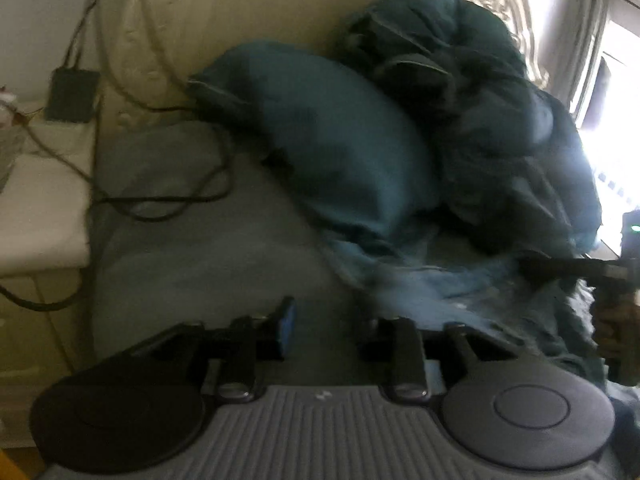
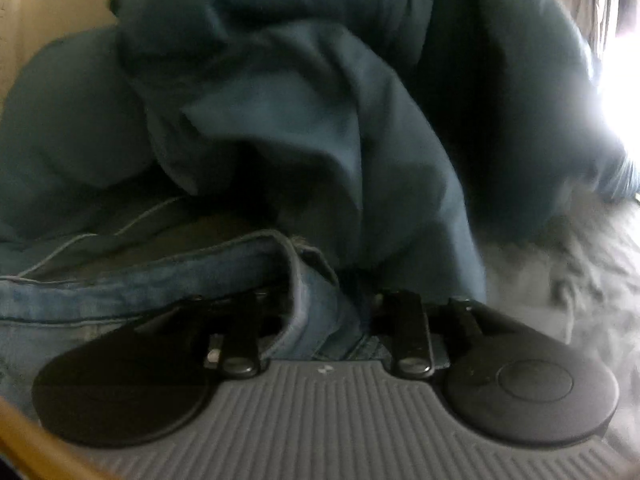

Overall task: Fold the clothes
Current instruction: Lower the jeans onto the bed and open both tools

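On the bed (image 1: pixel 208 240), by your right gripper (image 2: pixel 324 320), the jeans (image 2: pixel 120 292) lie crumpled; nothing folded yet. Left gripper (image 1: pixel 328 336) jaws apart, empty. Right jaws apart around denim, grip unclear.

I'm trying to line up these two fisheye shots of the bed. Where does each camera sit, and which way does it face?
Left wrist: sits on the left tool, facing slightly down across the bed toward a teal pillow and dark duvet; the other hand shows at the right edge.
Right wrist: sits on the right tool, very close over blue jeans, duvet behind; no hand shows.
Shared: the duvet, and light-blue denim before it.
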A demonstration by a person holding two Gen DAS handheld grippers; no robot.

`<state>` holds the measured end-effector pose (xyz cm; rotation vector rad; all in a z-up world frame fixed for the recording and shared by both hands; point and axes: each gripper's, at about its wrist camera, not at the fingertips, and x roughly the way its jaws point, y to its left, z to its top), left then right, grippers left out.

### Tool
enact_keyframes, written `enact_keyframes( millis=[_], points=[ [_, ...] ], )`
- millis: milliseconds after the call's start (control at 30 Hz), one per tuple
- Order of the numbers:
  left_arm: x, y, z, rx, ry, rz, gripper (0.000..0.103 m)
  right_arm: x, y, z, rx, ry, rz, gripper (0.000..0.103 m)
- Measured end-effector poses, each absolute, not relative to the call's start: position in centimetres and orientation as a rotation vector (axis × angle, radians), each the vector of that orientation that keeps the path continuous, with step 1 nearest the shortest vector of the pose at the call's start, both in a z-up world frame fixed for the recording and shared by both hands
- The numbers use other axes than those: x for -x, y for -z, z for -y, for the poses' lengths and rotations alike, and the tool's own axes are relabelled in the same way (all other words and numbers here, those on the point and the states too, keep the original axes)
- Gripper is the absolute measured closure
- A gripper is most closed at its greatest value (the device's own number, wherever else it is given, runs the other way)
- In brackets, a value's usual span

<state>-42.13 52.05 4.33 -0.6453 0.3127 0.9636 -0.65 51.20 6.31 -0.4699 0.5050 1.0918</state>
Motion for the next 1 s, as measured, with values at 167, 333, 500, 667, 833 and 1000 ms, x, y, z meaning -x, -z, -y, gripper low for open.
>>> enact_keyframes(
  millis=[167, 333, 500, 667, 833, 1000],
  points=[
    [41.1, -5.1, -47.7, 0.581, -0.895, -0.293, 0.055, -3.1, -8.7, -49.5, 0.203, -1.096, -0.658, 0.036],
    [37.9, -4.4, -46.6, 0.525, -0.795, -0.451, 0.050, -2.7, -13.1, -46.9, 0.126, -1.068, -0.603, 0.022],
    [38.4, -5.4, -46.5, 0.526, -0.877, -0.427, 0.050, -1.2, -14.1, -44.5, 0.275, -1.092, -0.484, 0.022],
    [41.0, -8.8, -39.0, 0.372, -0.822, -0.389, 0.047, 3.1, -16.7, -32.7, 0.338, -1.190, -0.457, 0.018],
    [41.6, -10.4, -29.4, 0.414, -0.403, -0.409, 0.043, 10.7, -15.6, -17.4, 0.451, -1.164, -0.442, 0.015],
    [38.9, -9.8, -21.3, 0.379, -0.055, -0.525, 0.042, 15.3, -11.3, -3.6, 0.404, -0.980, -0.581, 0.012]
  ],
)
